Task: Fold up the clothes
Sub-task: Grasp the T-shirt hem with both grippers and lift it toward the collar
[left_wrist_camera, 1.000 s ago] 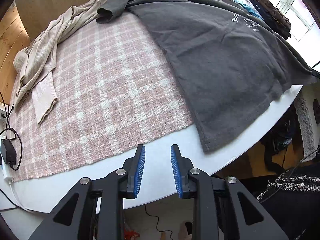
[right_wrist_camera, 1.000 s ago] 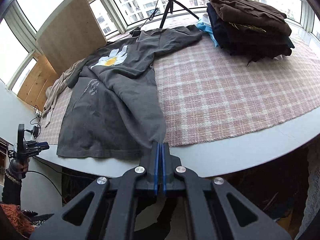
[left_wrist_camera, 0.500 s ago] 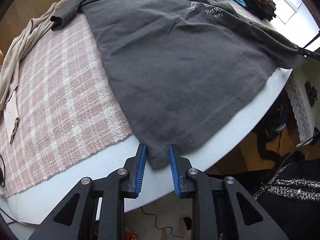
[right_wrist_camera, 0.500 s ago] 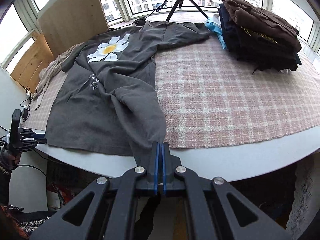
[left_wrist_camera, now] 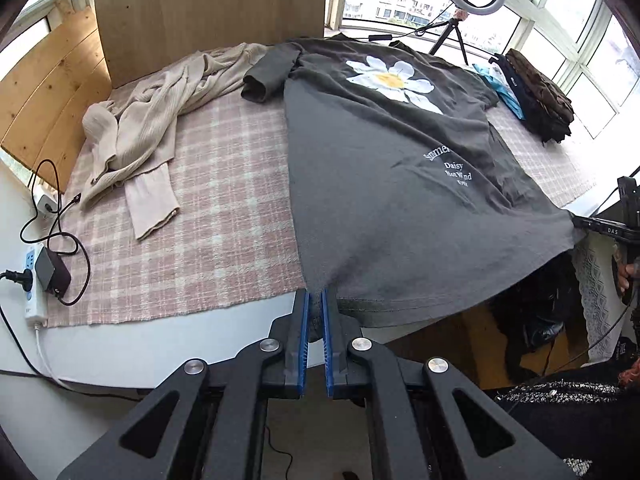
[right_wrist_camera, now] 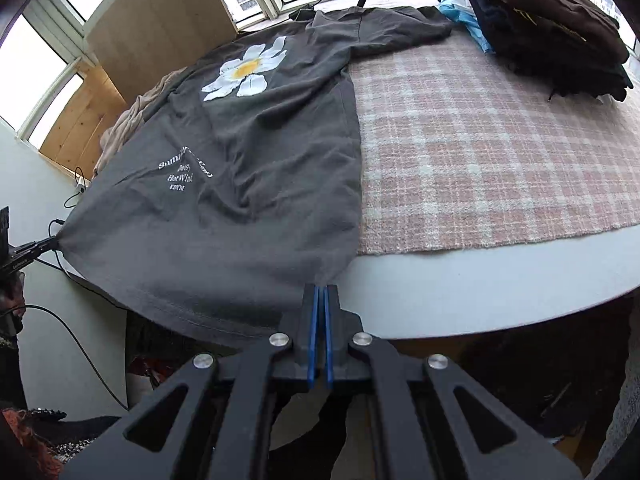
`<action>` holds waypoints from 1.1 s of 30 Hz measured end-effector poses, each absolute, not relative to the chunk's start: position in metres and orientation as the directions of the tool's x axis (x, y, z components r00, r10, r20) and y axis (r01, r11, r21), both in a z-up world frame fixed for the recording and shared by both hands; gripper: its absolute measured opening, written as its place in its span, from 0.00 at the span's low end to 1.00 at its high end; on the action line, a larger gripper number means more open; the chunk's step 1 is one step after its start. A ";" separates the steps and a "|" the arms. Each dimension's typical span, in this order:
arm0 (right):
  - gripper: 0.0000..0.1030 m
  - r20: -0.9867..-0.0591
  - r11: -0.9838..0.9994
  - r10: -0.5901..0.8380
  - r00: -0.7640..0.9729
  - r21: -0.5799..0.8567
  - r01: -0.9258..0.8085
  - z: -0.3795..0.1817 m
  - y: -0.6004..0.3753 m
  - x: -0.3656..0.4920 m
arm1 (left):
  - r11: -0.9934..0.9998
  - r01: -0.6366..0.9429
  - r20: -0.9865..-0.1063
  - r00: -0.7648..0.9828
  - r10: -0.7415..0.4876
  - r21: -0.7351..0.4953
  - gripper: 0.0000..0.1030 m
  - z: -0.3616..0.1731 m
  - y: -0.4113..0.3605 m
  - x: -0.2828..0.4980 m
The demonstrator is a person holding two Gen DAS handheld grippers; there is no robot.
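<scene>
Since a second ago my left claw (left_wrist_camera: 314,300) has come in from the bare worktop (left_wrist_camera: 160,344) edge and pinched one hem corner of the grey daisy T-shirt (left_wrist_camera: 392,184). My right claw (right_wrist_camera: 320,292) stays clamped on the other corner. Between them the hem hangs taut off the edge, the shirt's body spread across the plaid cloth (left_wrist_camera: 224,216).

Can't read the middle of the curved white lettering on the dark grey daisy-print t-shirt (right_wrist_camera: 256,152), lost in a crease. Can't see the hem corners either, swallowed by both sets of jaws. Beige ribbed knit cardigan (right_wrist_camera: 124,128) mostly hidden behind it from the right wrist. Stack of dark folded clothes (right_wrist_camera: 548,20) chopped off at the top edge.
</scene>
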State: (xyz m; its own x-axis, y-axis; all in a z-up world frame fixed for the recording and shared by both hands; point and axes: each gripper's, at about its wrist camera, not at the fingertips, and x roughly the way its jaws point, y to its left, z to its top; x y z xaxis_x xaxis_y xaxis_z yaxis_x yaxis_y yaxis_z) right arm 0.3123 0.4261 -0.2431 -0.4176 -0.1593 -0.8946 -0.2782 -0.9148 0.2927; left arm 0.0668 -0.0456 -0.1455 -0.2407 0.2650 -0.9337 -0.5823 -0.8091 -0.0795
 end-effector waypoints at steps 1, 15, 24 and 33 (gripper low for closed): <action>0.03 -0.903 -0.908 -0.180 -0.390 0.305 -0.286 -0.257 0.423 0.310 | -0.813 -0.578 -0.944 -0.223 0.242 -0.072 0.05 -0.164 -0.046 0.061; 0.26 -0.901 -0.858 -0.243 -0.358 0.372 -0.354 -0.289 0.428 0.332 | -0.802 -0.593 -0.967 -0.157 0.201 -0.070 0.05 -0.187 -0.036 0.061; 0.05 -0.843 -0.833 -0.365 -0.395 0.485 -0.265 -0.285 0.411 0.326 | -0.819 -0.561 -0.962 -0.135 0.236 -0.122 0.05 -0.183 -0.044 0.060; 0.05 -0.725 -0.817 -0.270 -0.634 0.520 -0.247 -0.182 0.460 0.275 | -0.790 -0.585 -0.919 -0.182 0.350 -0.184 0.05 -0.136 -0.015 0.000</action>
